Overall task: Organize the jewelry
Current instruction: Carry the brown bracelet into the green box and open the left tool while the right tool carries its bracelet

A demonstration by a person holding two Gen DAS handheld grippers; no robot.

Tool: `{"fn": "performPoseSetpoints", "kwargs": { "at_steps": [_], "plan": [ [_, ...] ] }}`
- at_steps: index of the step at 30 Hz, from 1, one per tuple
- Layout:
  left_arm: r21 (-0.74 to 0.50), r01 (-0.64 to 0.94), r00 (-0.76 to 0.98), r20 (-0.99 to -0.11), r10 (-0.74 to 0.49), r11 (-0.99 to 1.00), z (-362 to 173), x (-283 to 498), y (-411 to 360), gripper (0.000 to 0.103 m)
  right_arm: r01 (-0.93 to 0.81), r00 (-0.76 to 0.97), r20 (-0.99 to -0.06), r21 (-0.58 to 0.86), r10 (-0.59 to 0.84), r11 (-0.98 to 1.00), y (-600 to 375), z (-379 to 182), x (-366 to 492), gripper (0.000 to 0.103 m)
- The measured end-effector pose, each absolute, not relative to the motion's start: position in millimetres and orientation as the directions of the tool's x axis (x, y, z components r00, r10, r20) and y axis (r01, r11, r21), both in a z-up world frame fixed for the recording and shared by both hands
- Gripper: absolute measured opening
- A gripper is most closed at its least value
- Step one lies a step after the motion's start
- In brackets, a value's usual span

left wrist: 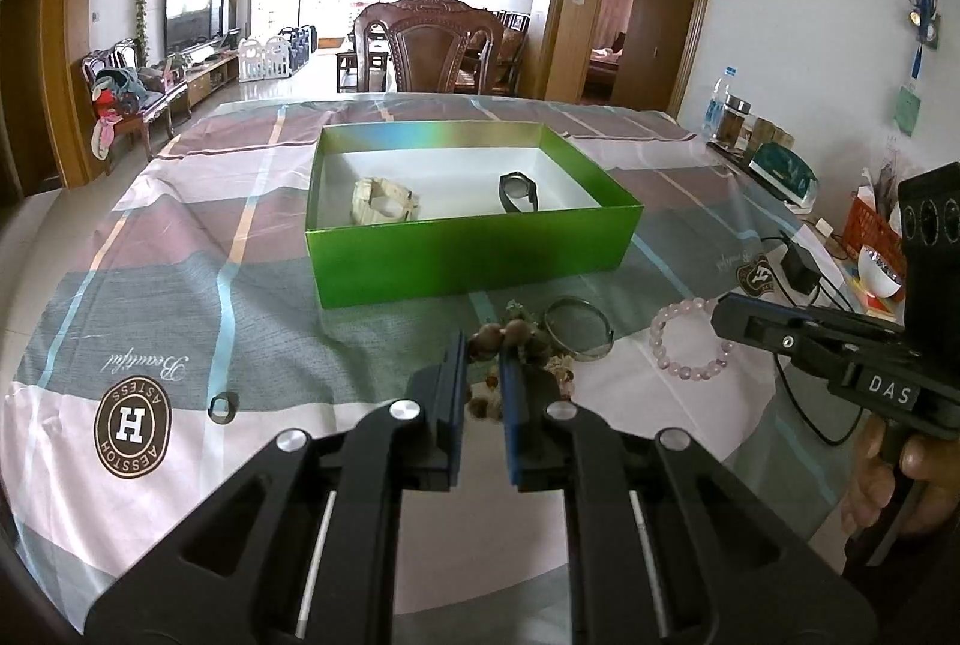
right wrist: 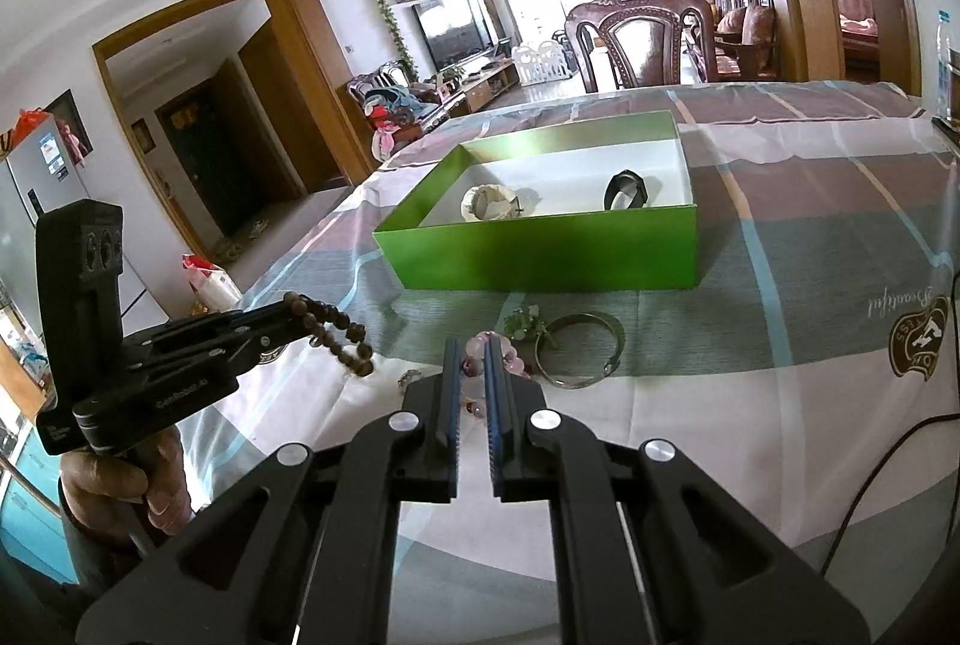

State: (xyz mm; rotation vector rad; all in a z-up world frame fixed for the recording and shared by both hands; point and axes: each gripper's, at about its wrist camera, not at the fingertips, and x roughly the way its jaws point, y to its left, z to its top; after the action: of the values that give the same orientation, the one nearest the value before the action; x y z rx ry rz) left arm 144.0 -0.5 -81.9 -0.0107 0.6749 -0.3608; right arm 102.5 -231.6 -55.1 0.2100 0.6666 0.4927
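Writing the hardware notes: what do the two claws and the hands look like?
Both claws, left and right, are matte black linkages with silver pivot bolts and blue finger pads. The right one carries a white "DAS" label; the left, small white lettering. Bare hands grip black handles.

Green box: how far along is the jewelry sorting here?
Partway. The green box already holds a pale bracelet and a black watch. In hand: left tongs hold brown wooden beads; right tongs grip the pink bead bracelet. Left on the cloth: a metal bangle, a small ring and some small trinkets.
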Motion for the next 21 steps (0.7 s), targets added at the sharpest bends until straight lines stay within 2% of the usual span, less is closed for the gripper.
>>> {"fn": "performPoseSetpoints", "kwargs": {
  "at_steps": [21],
  "plan": [
    [-0.115, 0.321, 0.716, -0.621, -0.320, 0.940, -83.9, 147.0, 1.8, 0.011, -0.372, 0.679, -0.537, 0.335, 0.500, 0.866, -230.4, -53.6, 105.5, 0.008]
  ]
}}
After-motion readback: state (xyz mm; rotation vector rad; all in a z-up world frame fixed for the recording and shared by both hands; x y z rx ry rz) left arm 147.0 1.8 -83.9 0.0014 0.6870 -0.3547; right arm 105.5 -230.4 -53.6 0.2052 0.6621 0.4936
